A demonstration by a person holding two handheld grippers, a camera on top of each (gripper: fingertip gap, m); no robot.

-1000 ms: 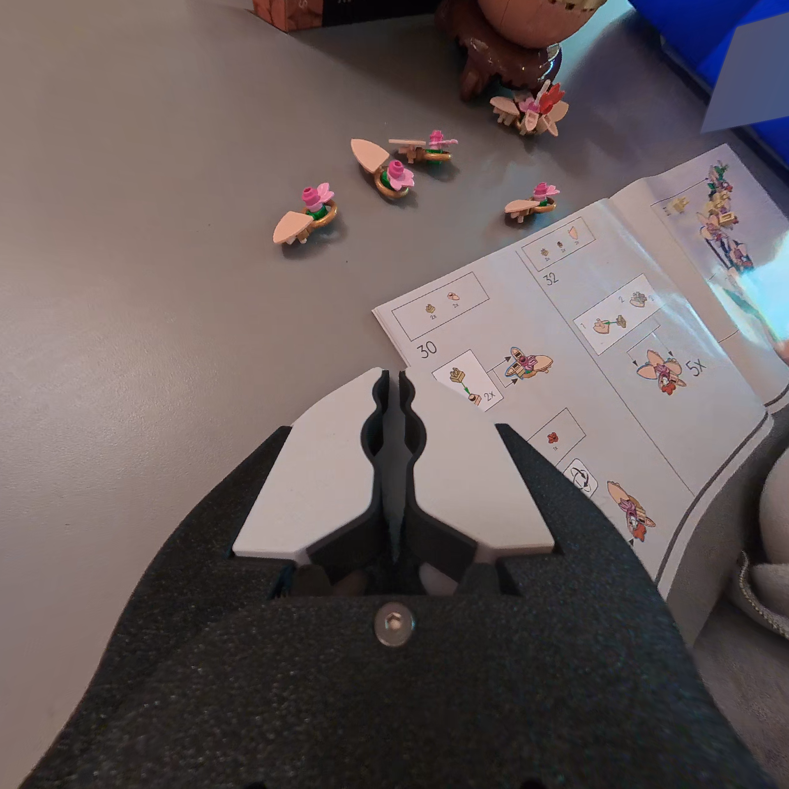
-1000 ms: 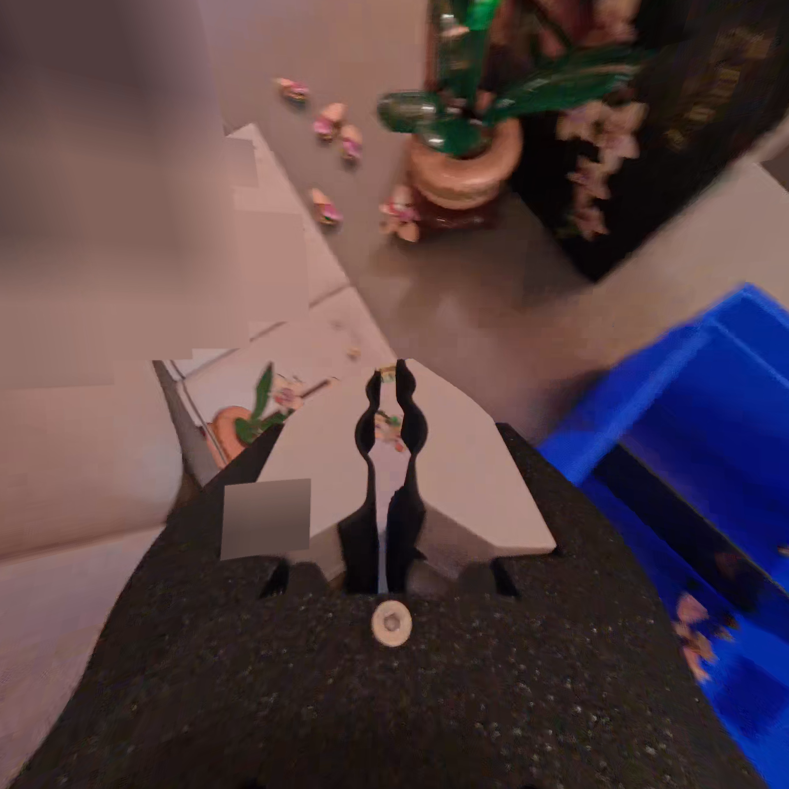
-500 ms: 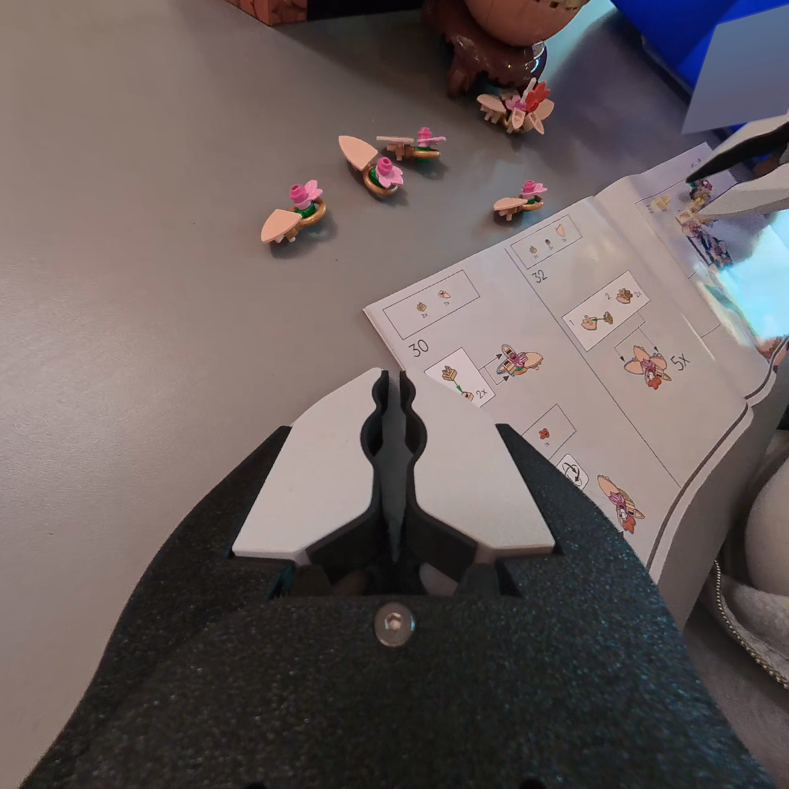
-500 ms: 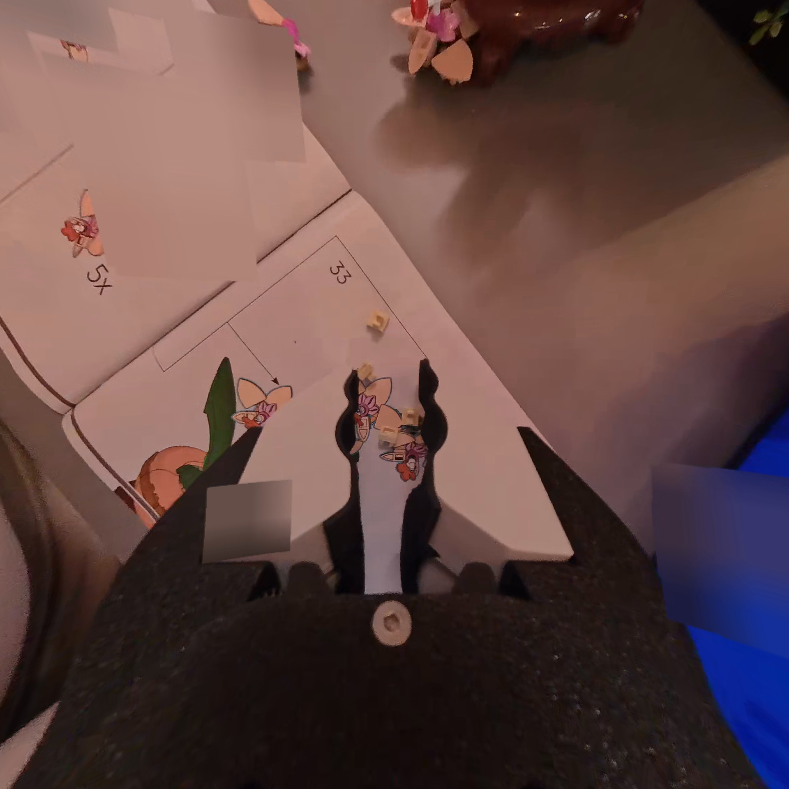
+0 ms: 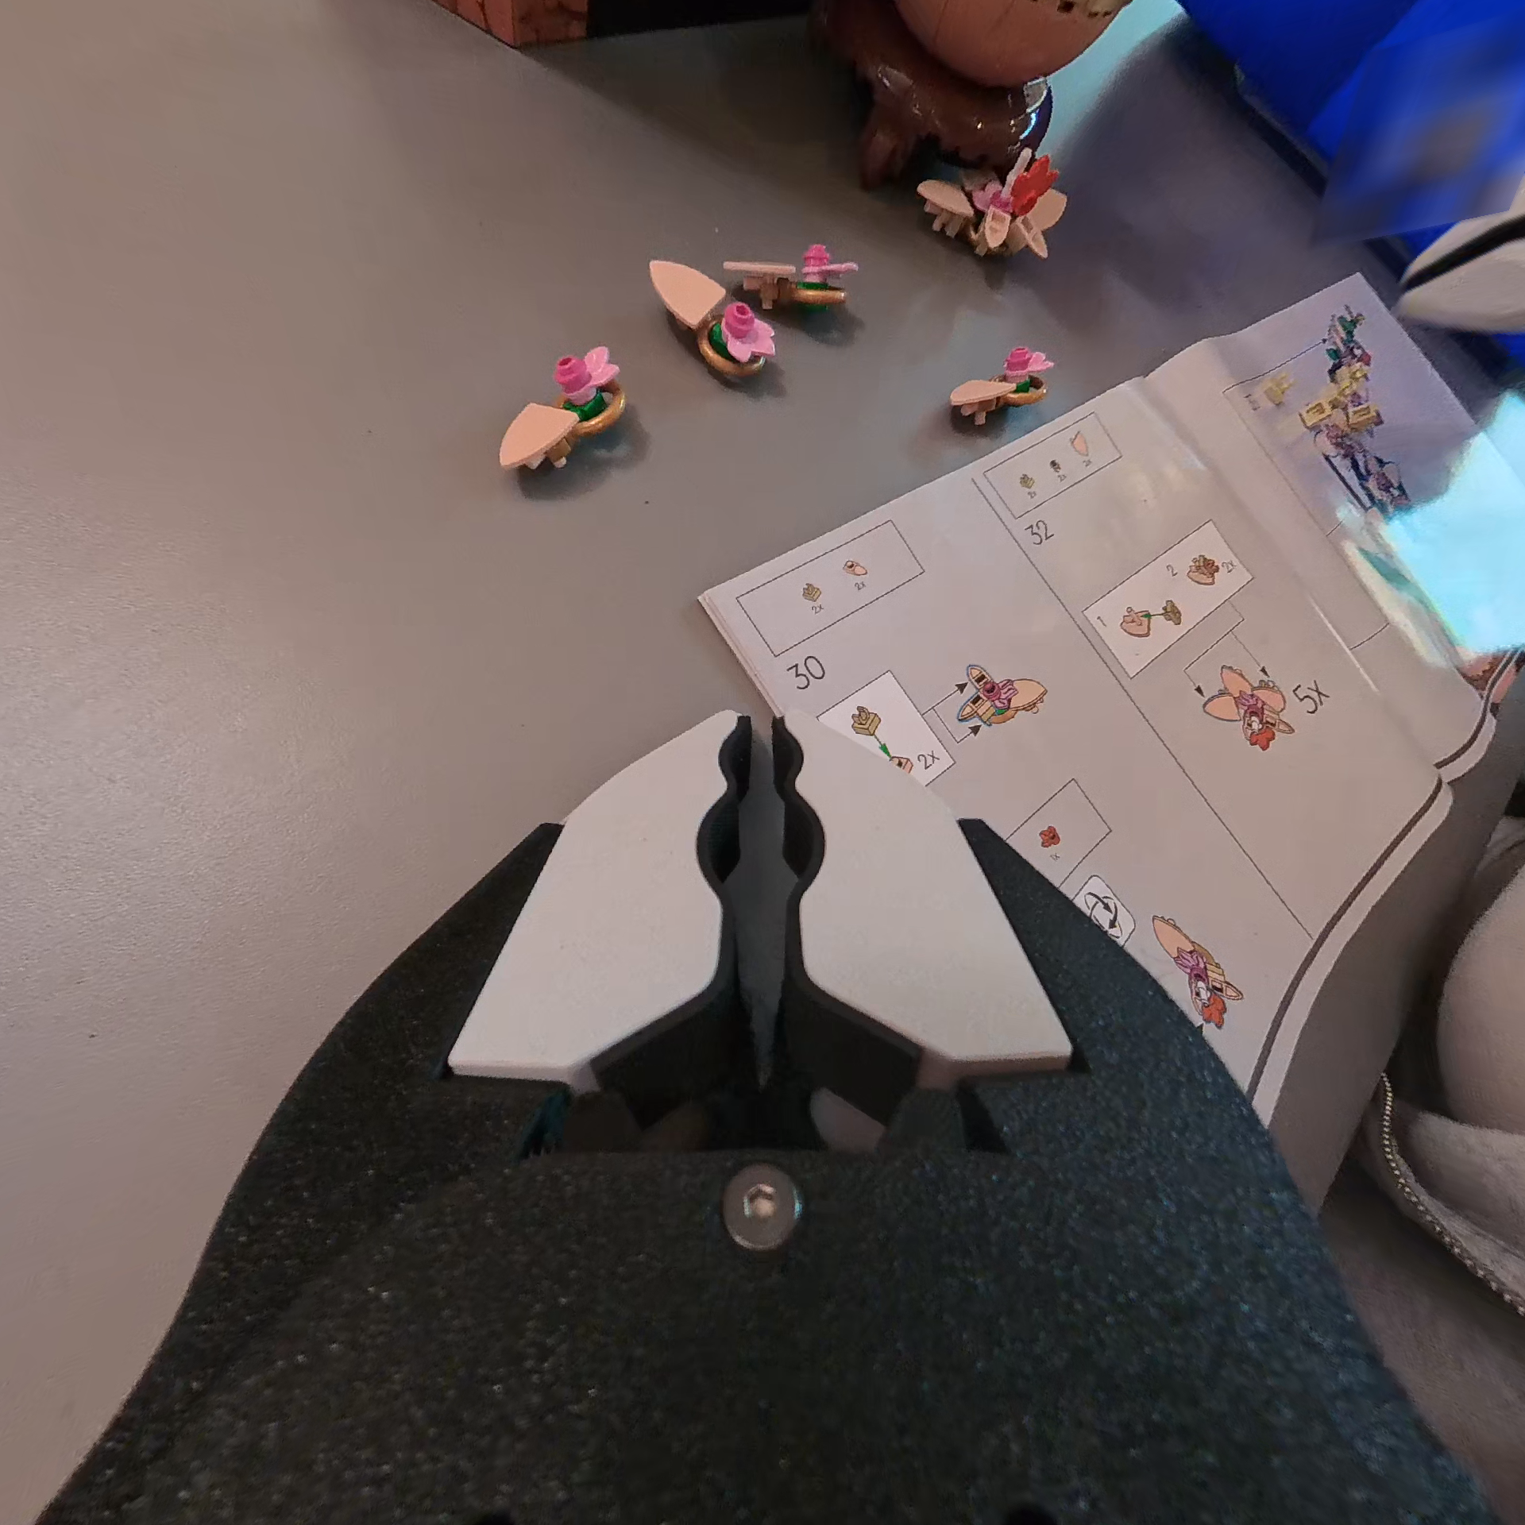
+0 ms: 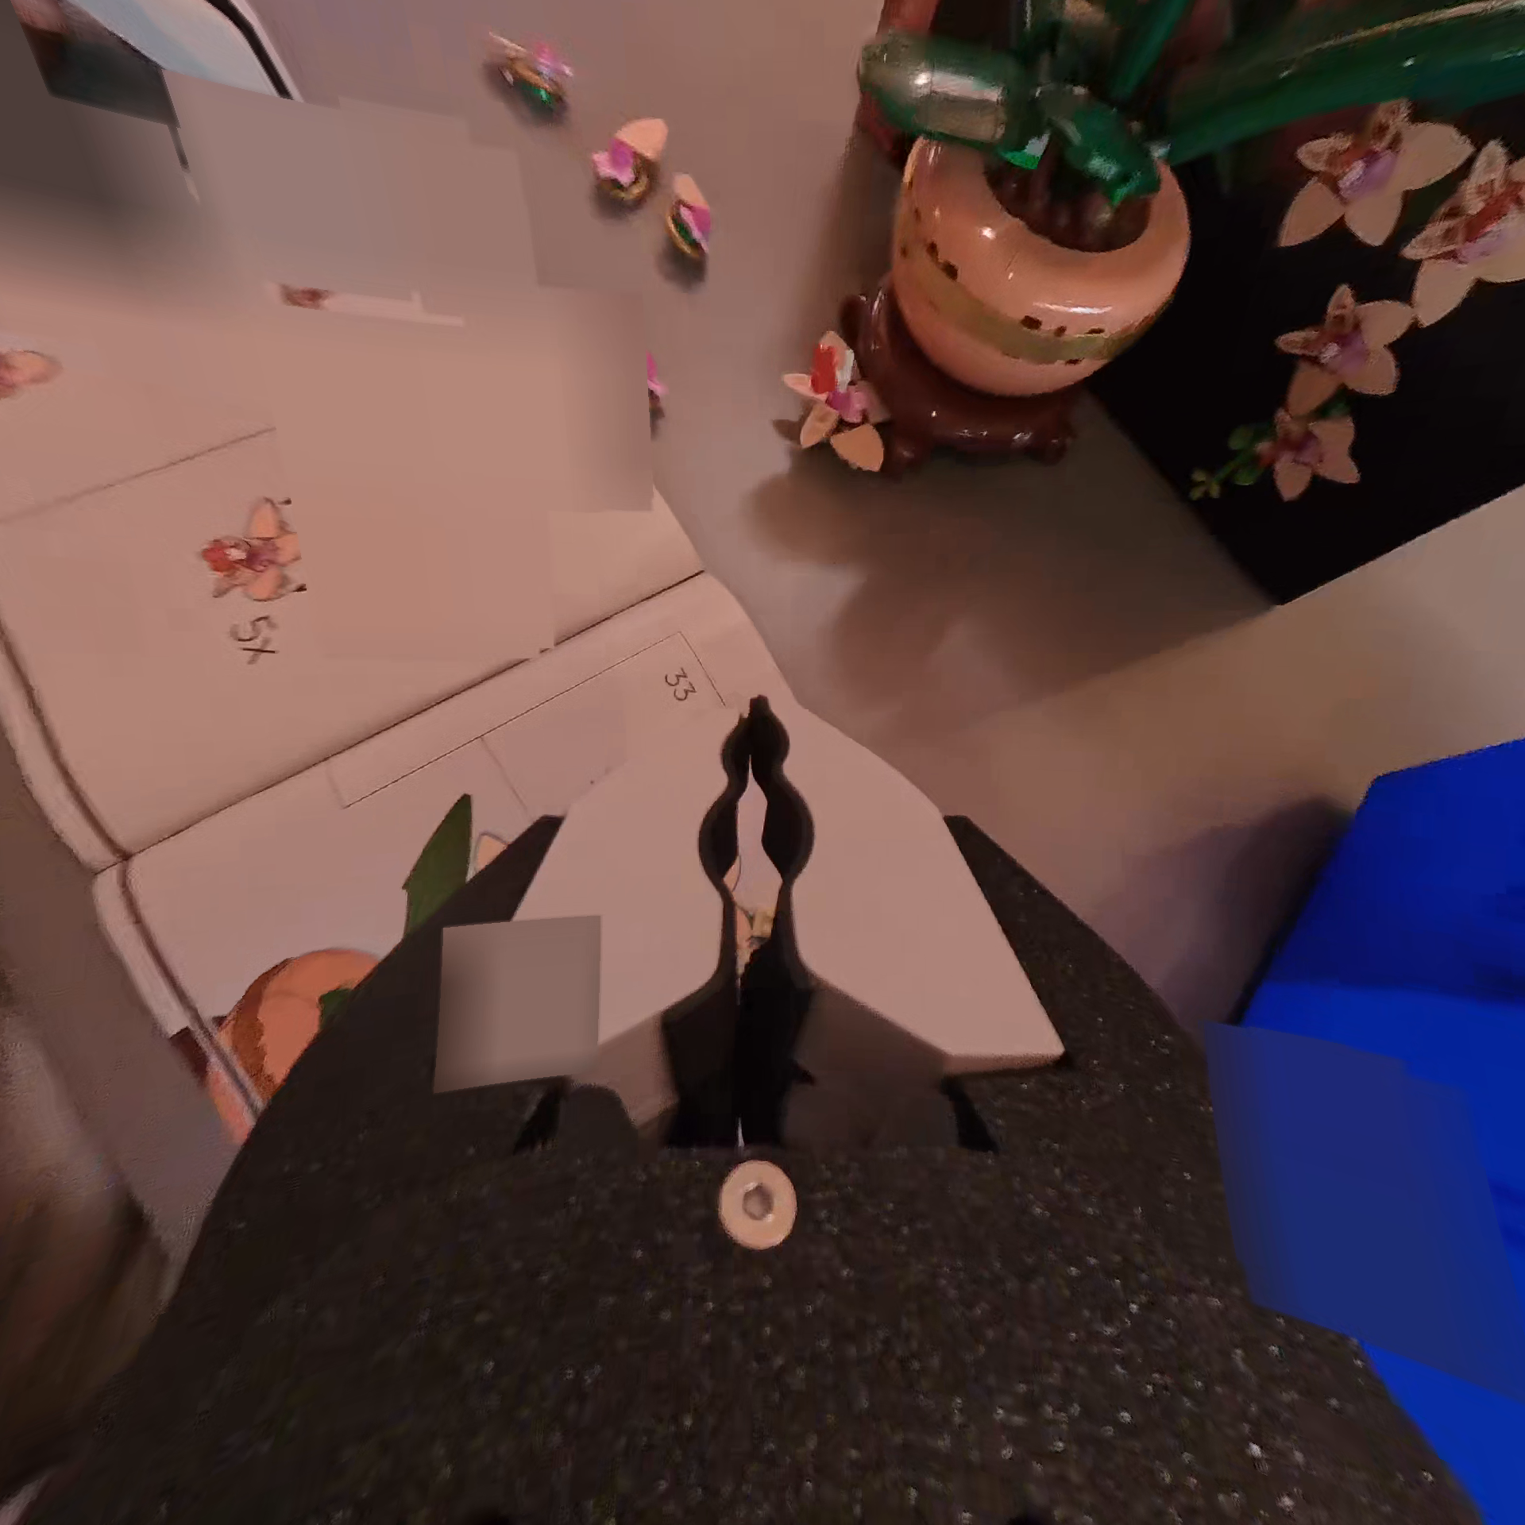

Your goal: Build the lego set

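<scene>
My left gripper (image 5: 761, 726) hovers low over the grey table (image 5: 247, 660), by the near corner of an open instruction booklet (image 5: 1114, 660). Its tips stand a narrow slit apart with nothing between them. Several small brick flower pieces, pink blossoms on gold rings with tan petals (image 5: 565, 408) (image 5: 718, 318) (image 5: 1003, 384), lie ahead of it. My right gripper (image 6: 757, 710) is over the booklet's right page (image 6: 495, 743); its tips meet and I see nothing between them. Small tan bricks (image 5: 1329, 396) lie on that page. The right gripper's fingers also show, blurred, in the left wrist view (image 5: 1469, 280).
A brick-built plant in a tan pot (image 6: 1040, 280) stands behind the booklet, with a finished tan flower (image 6: 833, 404) at its foot. A black box printed with flowers (image 6: 1362, 330) is behind it. A blue bin (image 6: 1403, 1073) is at the right. Grey zipped fabric (image 5: 1477, 1073) lies by the booklet. My hands' fingertips stand some 25 centimeters from each other.
My right gripper had a small tan piece at its tips, opened wide low over the page among the tan bricks, then lifted back and shut with nothing seen in it. The left gripper barely moved.
</scene>
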